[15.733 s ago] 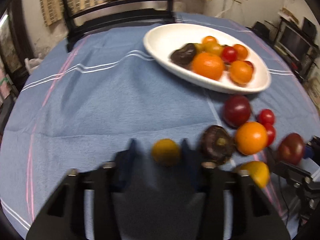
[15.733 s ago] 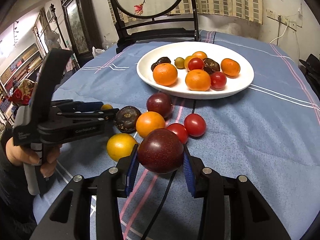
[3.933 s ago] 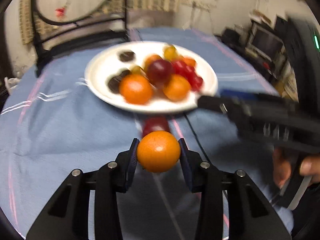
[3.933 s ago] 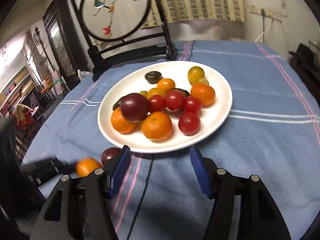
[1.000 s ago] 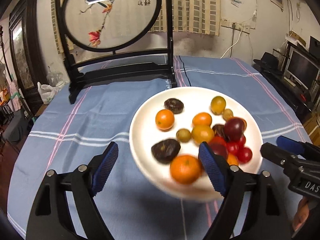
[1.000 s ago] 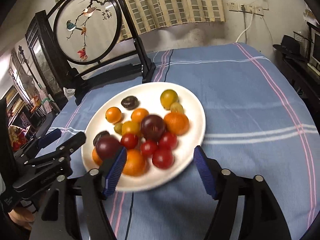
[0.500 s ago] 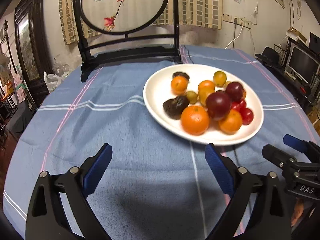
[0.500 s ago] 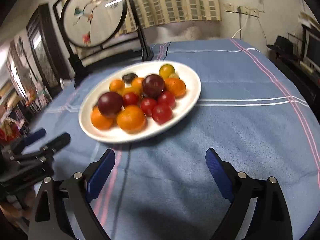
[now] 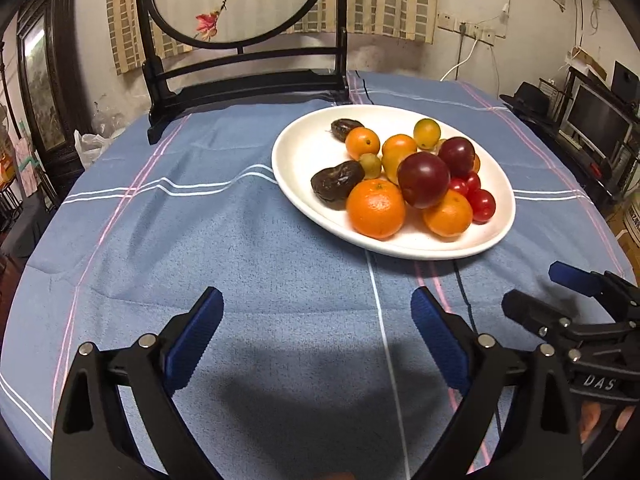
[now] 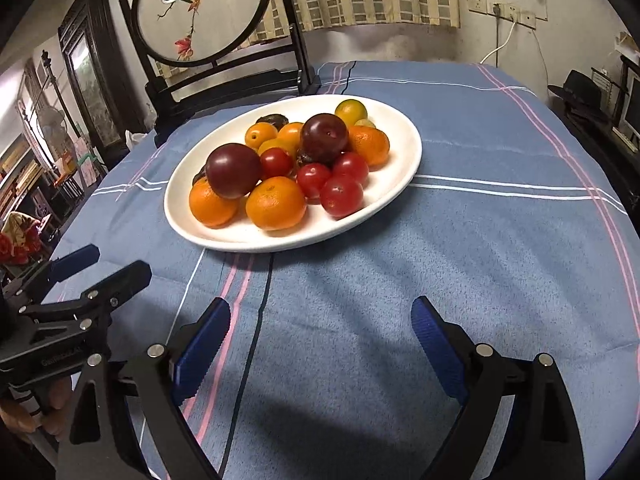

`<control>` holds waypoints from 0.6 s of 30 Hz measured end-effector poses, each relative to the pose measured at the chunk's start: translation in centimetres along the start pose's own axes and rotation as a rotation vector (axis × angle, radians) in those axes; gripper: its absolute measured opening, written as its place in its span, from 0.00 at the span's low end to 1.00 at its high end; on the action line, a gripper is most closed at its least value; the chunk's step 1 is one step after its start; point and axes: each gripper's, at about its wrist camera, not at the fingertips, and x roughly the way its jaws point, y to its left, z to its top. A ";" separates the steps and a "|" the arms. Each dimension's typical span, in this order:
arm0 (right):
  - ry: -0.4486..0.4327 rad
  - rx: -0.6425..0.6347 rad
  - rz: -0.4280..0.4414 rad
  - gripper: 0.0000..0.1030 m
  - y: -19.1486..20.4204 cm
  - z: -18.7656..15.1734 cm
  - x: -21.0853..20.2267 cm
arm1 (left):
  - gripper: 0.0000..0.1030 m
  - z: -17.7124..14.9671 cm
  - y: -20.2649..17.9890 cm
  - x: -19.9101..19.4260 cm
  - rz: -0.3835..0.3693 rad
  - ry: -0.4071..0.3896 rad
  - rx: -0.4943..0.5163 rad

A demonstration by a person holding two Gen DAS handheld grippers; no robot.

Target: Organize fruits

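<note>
A white oval plate [image 9: 304, 204] [image 10: 404, 140] holds several fruits: oranges [image 9: 376, 208] [image 10: 275, 203], dark red plums [image 9: 423, 179] [image 10: 234, 170], cherry tomatoes [image 9: 482, 205] [image 10: 341, 196], small yellow fruits and dark wrinkled ones [image 9: 337, 180]. My left gripper [image 9: 316, 328] is open and empty, low over the blue cloth in front of the plate. My right gripper [image 10: 320, 332] is open and empty, also short of the plate. Each gripper shows in the other's view, the right one [image 9: 560, 300] at right, the left one [image 10: 92, 268] at left.
The round table has a blue striped cloth [image 9: 200, 240]. A black wooden stand with a round painted screen [image 9: 240, 4] [image 10: 200, 12] stands at the far edge behind the plate. A black cable [image 10: 260, 312] runs from under the plate toward me. Furniture surrounds the table.
Both grippers have drawn back from the plate and lowered a little; the plate now sits farther up in both views. Both stay open and empty.
</note>
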 end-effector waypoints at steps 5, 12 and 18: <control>0.016 0.017 0.048 0.90 0.2 -0.1 -0.2 | 0.90 0.0 -0.2 -0.2 0.016 -0.005 0.005; 0.003 0.002 0.047 0.90 0.6 -0.2 -0.5 | 0.90 0.0 -0.1 0.0 0.007 0.009 -0.001; 0.005 -0.007 0.047 0.90 0.8 -0.2 -0.4 | 0.90 0.0 -0.1 0.1 0.006 0.010 -0.004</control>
